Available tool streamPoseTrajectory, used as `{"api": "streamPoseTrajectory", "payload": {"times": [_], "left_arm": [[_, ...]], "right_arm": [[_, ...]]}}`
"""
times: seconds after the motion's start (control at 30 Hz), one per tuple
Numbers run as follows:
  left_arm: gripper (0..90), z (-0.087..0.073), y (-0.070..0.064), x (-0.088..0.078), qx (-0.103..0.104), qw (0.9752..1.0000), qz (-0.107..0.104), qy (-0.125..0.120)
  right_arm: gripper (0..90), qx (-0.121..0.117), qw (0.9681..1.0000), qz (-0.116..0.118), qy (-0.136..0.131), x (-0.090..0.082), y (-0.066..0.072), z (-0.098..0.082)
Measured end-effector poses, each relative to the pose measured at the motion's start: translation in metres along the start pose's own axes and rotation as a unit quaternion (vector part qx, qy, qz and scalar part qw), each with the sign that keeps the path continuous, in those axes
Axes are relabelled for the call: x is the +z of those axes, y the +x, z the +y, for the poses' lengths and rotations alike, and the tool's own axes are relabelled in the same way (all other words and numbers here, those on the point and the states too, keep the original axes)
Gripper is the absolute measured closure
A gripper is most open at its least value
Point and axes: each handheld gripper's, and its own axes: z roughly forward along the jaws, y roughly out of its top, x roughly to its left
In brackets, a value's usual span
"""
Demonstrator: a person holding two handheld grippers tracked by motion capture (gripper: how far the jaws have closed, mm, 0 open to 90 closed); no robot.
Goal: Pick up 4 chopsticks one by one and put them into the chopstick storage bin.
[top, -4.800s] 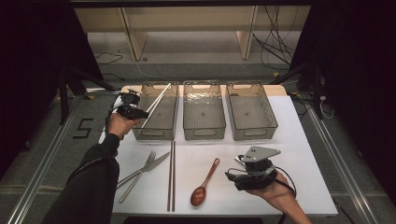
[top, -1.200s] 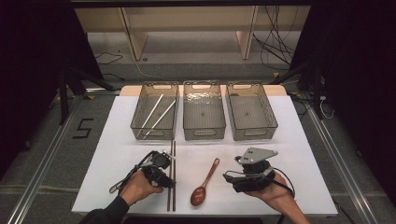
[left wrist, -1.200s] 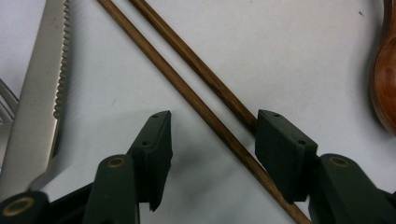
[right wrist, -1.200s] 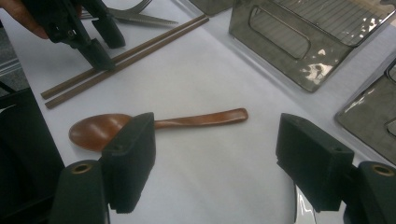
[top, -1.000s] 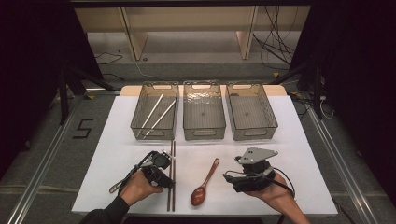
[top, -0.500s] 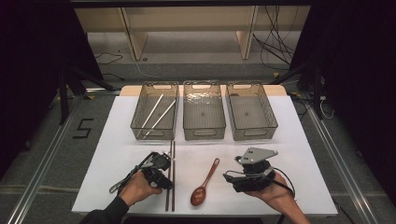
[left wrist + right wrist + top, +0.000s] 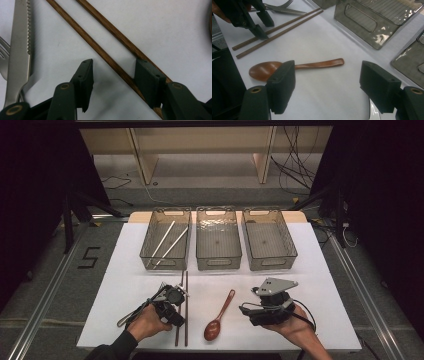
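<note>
Two brown chopsticks lie side by side on the white table, left of a brown wooden spoon. My left gripper is down over them, open. In the left gripper view its jaws straddle one chopstick without pressing it, and the other chopstick runs under the right jaw. My right gripper hovers right of the spoon, open and empty. Its own view has the spoon ahead between the wide jaws, with the left gripper beyond.
Three clear bins stand in a row at the back: the left bin holds two white chopsticks, then the middle bin and the right bin. A knife and fork lie beside the left gripper.
Since the oldest frame my left gripper has come from the left bin down to the brown chopsticks; two white chopsticks now lie in that bin. Over the last second nothing has visibly moved.
</note>
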Motion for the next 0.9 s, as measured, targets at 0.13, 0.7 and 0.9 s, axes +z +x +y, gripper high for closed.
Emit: {"api": "streamPoseTrajectory", "payload": {"times": [0.13,0.7,0.9], "left_arm": [[50.8,0.0,0.0,-0.001,0.007,1.0,0.001,0.002],[71.1,-0.001,0.007,-0.002,0.004,0.9999,-0.008,0.006],[79.0,-0.002,0.012,-0.003,-0.011,0.9999,-0.009,0.002]], "right_arm": [[29.8,0.0,1.0,0.0,0.0,0.0,0.0,0.0],[30.1,-0.001,1.0,0.0,0.001,-0.001,0.0,0.0],[30.1,-0.002,1.0,0.0,0.002,0.0,0.0,0.0]]}}
